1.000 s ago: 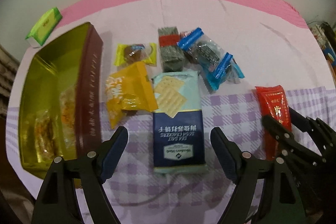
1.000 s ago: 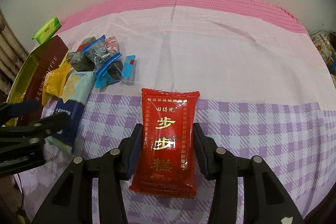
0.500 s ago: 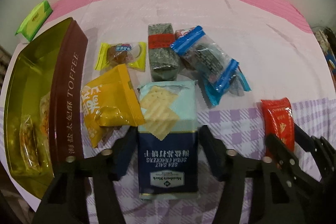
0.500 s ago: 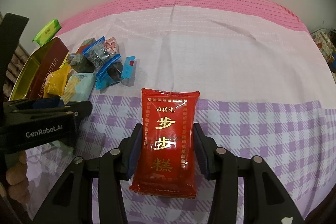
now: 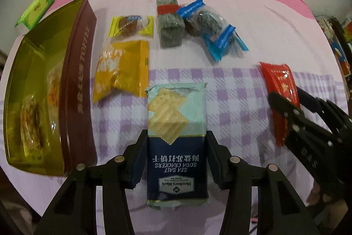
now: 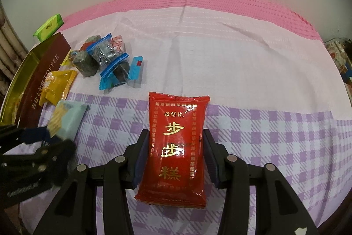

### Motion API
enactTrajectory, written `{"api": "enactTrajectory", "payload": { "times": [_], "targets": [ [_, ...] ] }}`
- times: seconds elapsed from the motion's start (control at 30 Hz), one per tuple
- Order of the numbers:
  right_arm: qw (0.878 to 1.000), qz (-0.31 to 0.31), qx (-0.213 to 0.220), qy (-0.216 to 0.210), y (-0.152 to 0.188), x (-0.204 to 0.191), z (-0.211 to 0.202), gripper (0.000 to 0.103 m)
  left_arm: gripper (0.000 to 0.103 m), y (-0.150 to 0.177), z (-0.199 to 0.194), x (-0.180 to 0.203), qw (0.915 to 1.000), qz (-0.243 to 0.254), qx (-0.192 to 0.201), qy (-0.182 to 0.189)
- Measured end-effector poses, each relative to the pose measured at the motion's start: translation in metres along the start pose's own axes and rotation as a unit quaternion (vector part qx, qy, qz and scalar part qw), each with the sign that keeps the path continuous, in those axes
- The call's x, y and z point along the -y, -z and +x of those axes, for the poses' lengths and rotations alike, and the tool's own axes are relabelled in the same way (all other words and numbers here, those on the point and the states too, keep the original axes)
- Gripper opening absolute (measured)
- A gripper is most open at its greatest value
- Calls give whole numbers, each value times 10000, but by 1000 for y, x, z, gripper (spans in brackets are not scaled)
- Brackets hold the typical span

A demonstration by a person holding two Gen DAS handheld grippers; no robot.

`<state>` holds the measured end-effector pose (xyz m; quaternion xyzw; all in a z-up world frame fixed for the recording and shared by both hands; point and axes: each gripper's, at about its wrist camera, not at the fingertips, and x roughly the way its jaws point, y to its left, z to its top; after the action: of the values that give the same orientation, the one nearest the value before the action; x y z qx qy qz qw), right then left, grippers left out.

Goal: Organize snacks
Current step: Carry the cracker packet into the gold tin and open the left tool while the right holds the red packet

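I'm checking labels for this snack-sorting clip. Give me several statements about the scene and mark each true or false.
1. The left hand-held gripper grips a soda cracker pack. True.
2. The right hand-held gripper is empty. False: it is shut on a red snack packet.
3. The toffee tin already holds snacks. True.
4. The yellow packet lies inside the tin. False: it lies on the cloth beside it.
5. A green packet lies beyond the tin. True.

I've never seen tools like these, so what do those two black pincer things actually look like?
Each hand-held gripper, left and right, is matte black plastic: two angular fingers lined with dark blue pads and studded with round silver pins. The left one carries faint white lettering on its side. No cables or sleeves show.
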<state>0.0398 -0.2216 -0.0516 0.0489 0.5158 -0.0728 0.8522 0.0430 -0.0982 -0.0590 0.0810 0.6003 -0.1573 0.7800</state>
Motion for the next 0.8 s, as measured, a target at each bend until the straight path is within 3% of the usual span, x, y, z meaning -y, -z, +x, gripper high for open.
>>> {"api": "enactTrajectory", "payload": {
  "times": [0.43,0.8],
  "targets": [
    [9997,-107,4,210,1,-6,0,46,51,7,-60,-18,9984,-21,559,121],
    [9997,-88,-18,247,-1,-7,2,46,51,-7,-90,-97,9922,-665,1008,-325]
  ]
}}
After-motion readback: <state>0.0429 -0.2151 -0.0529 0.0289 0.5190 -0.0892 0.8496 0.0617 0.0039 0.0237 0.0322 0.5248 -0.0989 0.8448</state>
